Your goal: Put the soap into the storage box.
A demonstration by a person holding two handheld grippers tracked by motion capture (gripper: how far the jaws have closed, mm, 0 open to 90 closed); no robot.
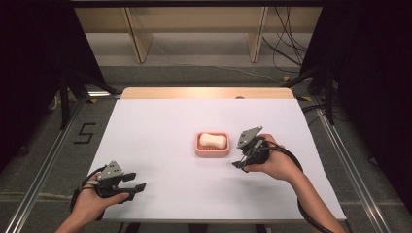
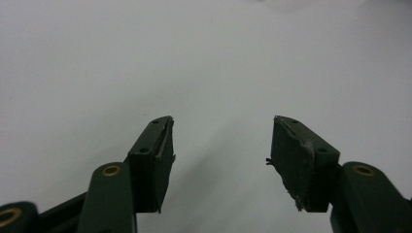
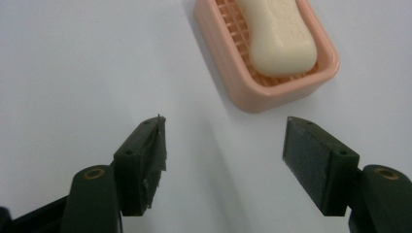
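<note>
A cream bar of soap (image 1: 213,140) lies in a pink soap dish (image 1: 200,150) near the middle of the white table. In the right gripper view the soap (image 3: 278,35) rests on the dish's grid, and the dish (image 3: 248,87) sits just beyond the jaws. My right gripper (image 1: 240,158) is open, a little to the right of the dish and apart from it; its jaws (image 3: 223,150) hold nothing. My left gripper (image 1: 137,181) is open near the front left of the table. Its jaws (image 2: 221,155) stand over bare white surface.
The white table cover (image 1: 160,121) ends in a wooden strip (image 1: 209,92) at the far edge. Metal rails (image 1: 43,160) run along both sides on the floor. Cables (image 1: 286,39) lie on the floor beyond the table.
</note>
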